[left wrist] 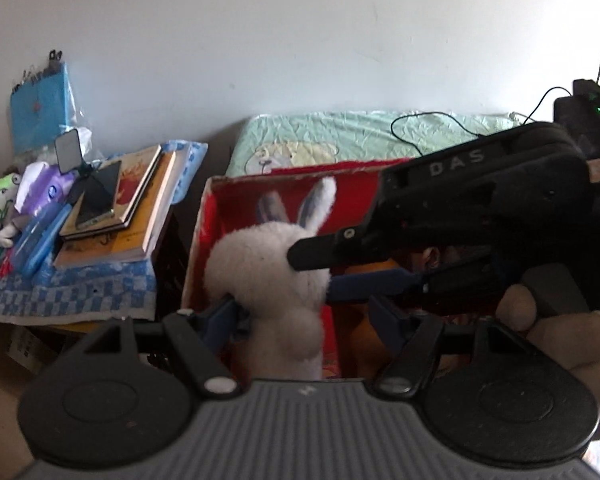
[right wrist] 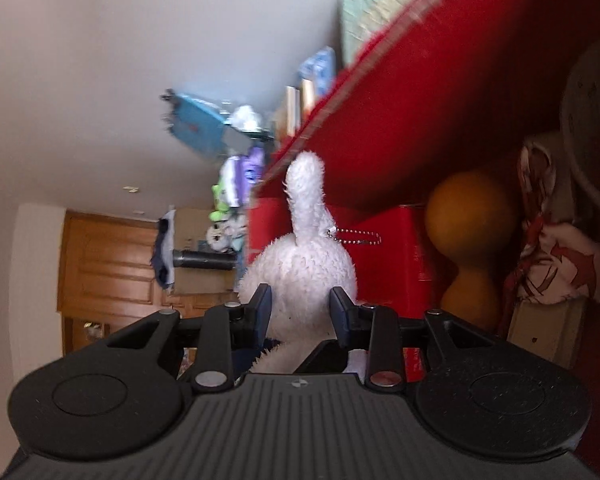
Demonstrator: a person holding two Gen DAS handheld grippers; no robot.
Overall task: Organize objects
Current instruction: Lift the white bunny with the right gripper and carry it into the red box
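**Inspector:** Where is the plush rabbit (left wrist: 276, 264) in relation to the red box (left wrist: 204, 240)?

**Assistant:** Over the box's open top, near its left wall, upright. Its long axis runs ears up, body down. One ear stands above the box's far rim.

**Inspector:** Which claw has it?

**Assistant:** The right claw (right wrist: 299, 308) is clenched on the rabbit's head, one finger on each side; in the left wrist view it reaches in from the right of the box. The left claw (left wrist: 300, 316) stands released, spread wide about the rabbit's lower body. Its left finger (left wrist: 220, 316) is close to the plush; I cannot tell whether it touches.

**Inspector:** So the right is nearer?

**Assistant:** It carries the toy. I judge the coming move is a straight lowering into the box.

**Inspector:** Box contents?

**Assistant:** An orange gourd-shaped object (right wrist: 468, 248), beside it a red-and-white patterned bundle (right wrist: 552, 248), and a smaller red carton (right wrist: 392, 264) just behind the rabbit.

**Inspector:** Risk?

**Assistant:** The bead chain (right wrist: 356, 237) on the rabbit could snag.
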